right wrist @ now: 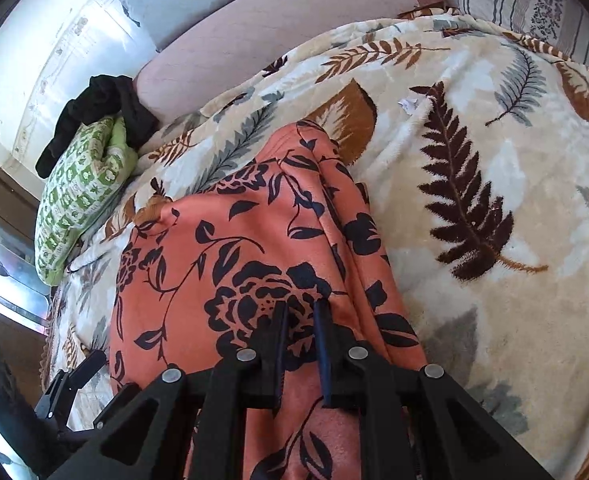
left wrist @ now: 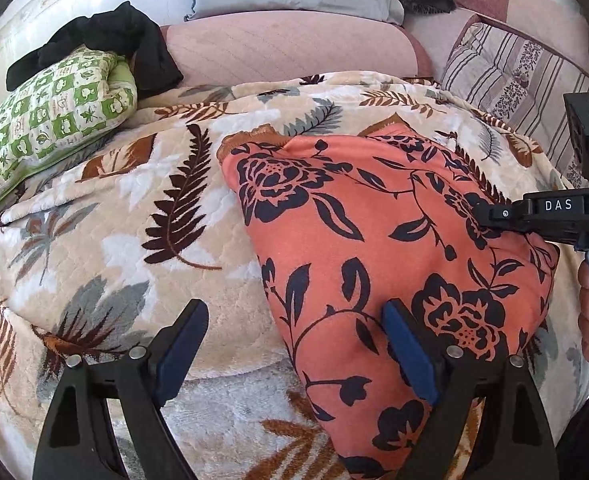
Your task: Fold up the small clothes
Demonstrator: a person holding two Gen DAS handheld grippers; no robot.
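Observation:
An orange garment with a black flower print point(left wrist: 354, 248) lies folded on a leaf-patterned blanket point(left wrist: 106, 216). My left gripper point(left wrist: 294, 316) is open and wide, its right finger over the garment's near left edge and its left finger over the blanket. My right gripper point(right wrist: 302, 312) is shut on a fold of the orange garment point(right wrist: 222, 248) at its near right side. The right gripper also shows in the left wrist view point(left wrist: 494, 216), pinching the garment's right edge. The left gripper shows at the lower left of the right wrist view point(right wrist: 70, 380).
A green patterned pillow point(left wrist: 50, 120) with a black cloth point(left wrist: 110, 36) on it lies at the far left. A pink cushion point(left wrist: 278, 48) and a striped cushion point(left wrist: 522, 76) are at the back. The blanket point(right wrist: 494, 200) spreads right of the garment.

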